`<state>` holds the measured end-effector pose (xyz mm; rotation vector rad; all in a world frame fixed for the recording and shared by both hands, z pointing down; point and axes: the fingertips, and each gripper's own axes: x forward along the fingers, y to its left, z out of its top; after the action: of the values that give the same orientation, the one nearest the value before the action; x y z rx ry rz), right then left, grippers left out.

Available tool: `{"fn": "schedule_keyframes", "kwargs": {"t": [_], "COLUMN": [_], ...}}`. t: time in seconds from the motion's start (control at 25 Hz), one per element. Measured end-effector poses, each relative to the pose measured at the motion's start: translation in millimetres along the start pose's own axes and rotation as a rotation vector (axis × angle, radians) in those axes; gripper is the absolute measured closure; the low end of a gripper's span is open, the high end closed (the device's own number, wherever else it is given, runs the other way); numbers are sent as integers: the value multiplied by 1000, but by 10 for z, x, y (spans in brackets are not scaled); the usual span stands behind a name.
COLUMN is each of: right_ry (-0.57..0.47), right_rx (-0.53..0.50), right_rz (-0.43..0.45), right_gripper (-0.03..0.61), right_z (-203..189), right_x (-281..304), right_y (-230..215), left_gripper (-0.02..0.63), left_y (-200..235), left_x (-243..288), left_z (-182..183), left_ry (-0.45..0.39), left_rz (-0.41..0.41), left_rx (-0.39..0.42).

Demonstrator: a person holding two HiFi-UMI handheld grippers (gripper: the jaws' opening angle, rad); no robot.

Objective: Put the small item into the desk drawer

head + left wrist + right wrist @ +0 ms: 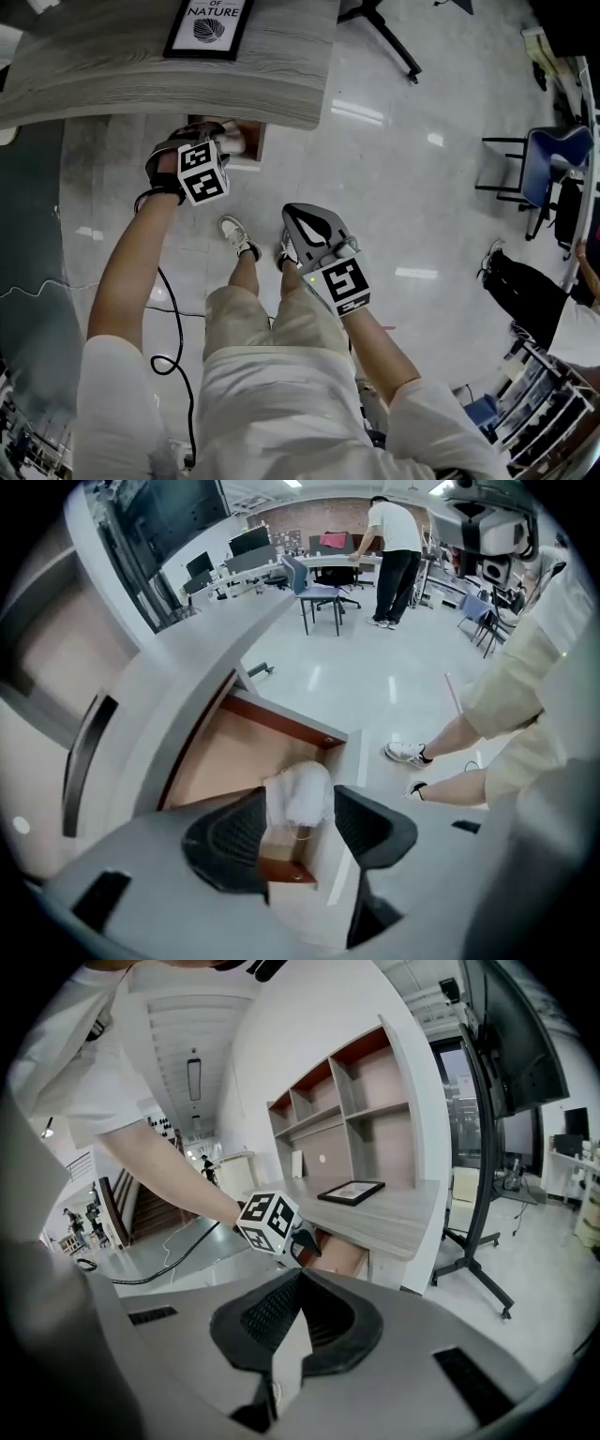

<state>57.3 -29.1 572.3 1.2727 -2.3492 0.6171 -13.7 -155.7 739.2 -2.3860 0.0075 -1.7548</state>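
The desk drawer (234, 757) stands pulled out from under the grey desk (187, 84), with its wooden bottom showing. A small white soft item (300, 794) hangs over the drawer's near corner, between the spread jaws of my left gripper (300, 806). The dark pads (234, 832) stand apart from it and do not press on it. In the head view the left gripper (223, 142) reaches in at the drawer (248, 141). My right gripper (300, 1274) is shut and empty, held back over the floor at knee height (298, 217), and pointing toward the drawer (342, 1258).
A framed print (208, 26) lies on the desk top. My own feet (239, 234) stand just in front of the drawer, and a black cable (173, 319) runs across the floor at the left. A stand's legs (384, 33), a blue chair (553, 164) and another person (525, 281) are further right.
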Motion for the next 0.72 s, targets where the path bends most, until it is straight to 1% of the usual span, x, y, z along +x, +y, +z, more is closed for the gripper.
{"fn": "schedule_keyframes", "kwargs": {"t": [0.08, 0.16, 0.32, 0.56, 0.64, 0.72], "right_ry": [-4, -13, -32, -60, -74, -91], "right_rx": [-26, -51, -84, -124, -128, -130], "right_rz": [16, 31, 47, 78, 87, 95], "right_gripper": [581, 581, 581, 580, 581, 581], "right_z": [109, 239, 496, 795, 881, 994], "right_x": [-54, -113, -256, -441, -502, -566], "right_y": [25, 55, 72, 147, 175, 187], "left_gripper": [402, 402, 403, 425, 443, 474], "left_y": [-7, 4, 55, 74, 66, 69], "left_x": [-143, -322, -691, -1258, -1429, -1596], "left_z": [22, 30, -6, -23, -15, 4], "left_ry": [-5, -16, -49, -142, -167, -181], "left_rz": [23, 53, 123, 212, 236, 259], "left_rx": [-24, -66, -199, -403, -457, -485]}}
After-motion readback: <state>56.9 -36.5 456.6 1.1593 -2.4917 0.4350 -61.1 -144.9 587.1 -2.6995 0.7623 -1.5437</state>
